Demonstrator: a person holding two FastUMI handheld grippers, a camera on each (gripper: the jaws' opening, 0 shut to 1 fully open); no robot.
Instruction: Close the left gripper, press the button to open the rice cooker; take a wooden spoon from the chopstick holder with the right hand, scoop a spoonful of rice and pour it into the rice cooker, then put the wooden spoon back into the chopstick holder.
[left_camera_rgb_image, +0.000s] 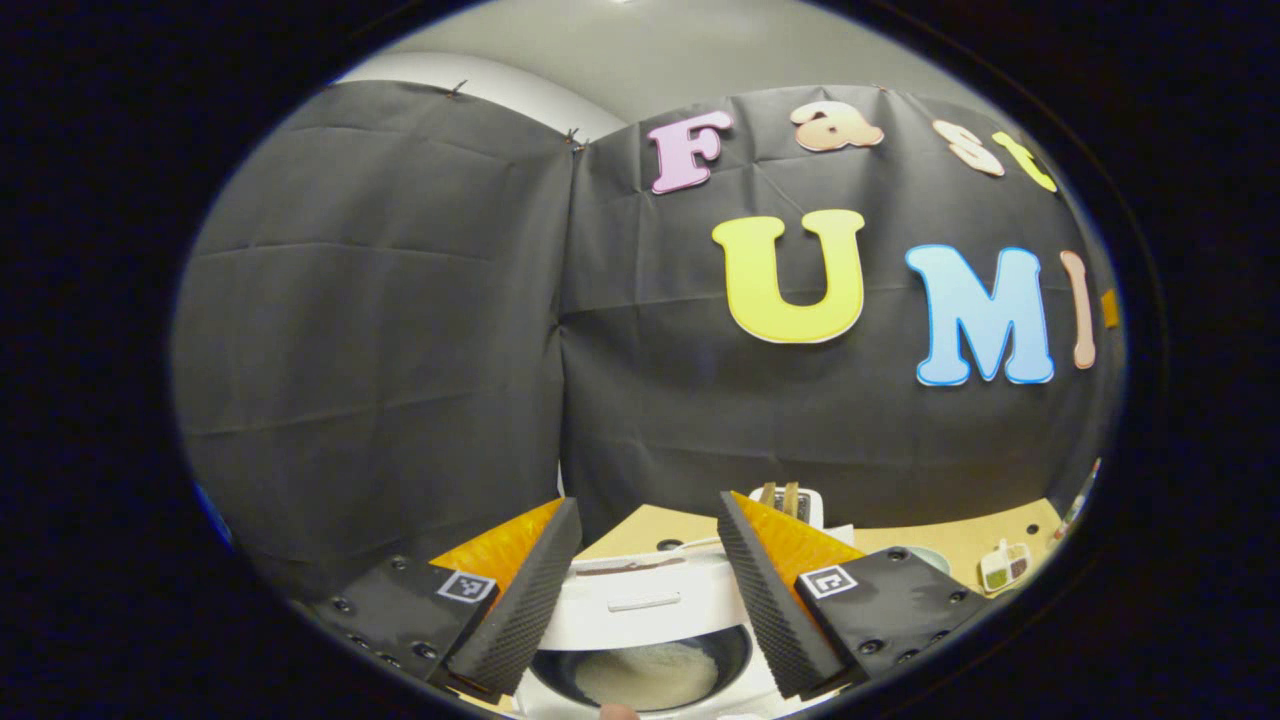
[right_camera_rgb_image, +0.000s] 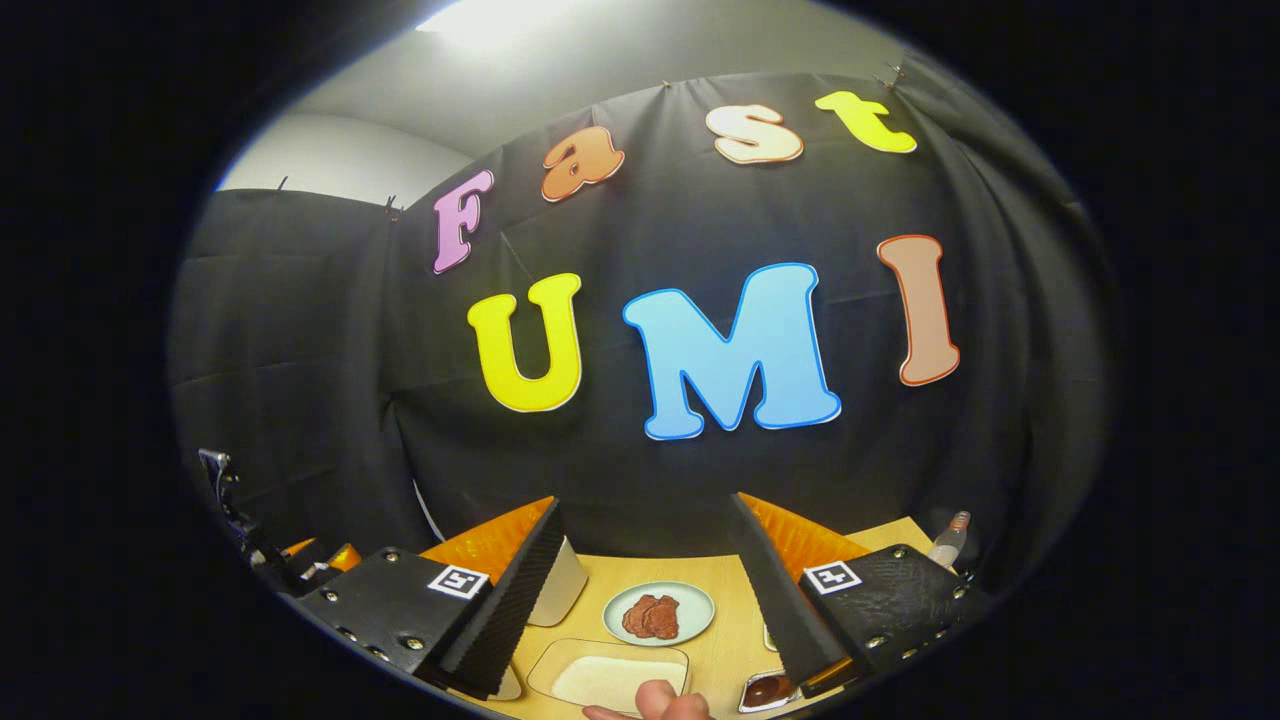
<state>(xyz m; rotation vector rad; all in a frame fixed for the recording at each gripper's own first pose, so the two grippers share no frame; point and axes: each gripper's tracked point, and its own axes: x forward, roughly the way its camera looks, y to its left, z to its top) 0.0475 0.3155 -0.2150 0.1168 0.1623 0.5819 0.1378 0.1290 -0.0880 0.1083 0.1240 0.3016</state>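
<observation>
With the cooker (left_camera_rgb_image: 650, 610) open and rice inside, both grippers (left_camera_rgb_image: 648, 590) (right_camera_rgb_image: 645, 590) hang released, so the spoon (left_camera_rgb_image: 790, 498) should already stand in the holder (left_camera_rgb_image: 800, 505).

both grippers up off the table, pointed at the wall; left gripper (left_camera_rgb_image: 648, 590) jaws spread wide; right gripper (right_camera_rgb_image: 645, 595) same, holding nothing

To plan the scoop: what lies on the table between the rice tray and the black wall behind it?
In the right gripper view, a plate with brown food lies between the rice tray and the wall; otherwise bare table.
</observation>
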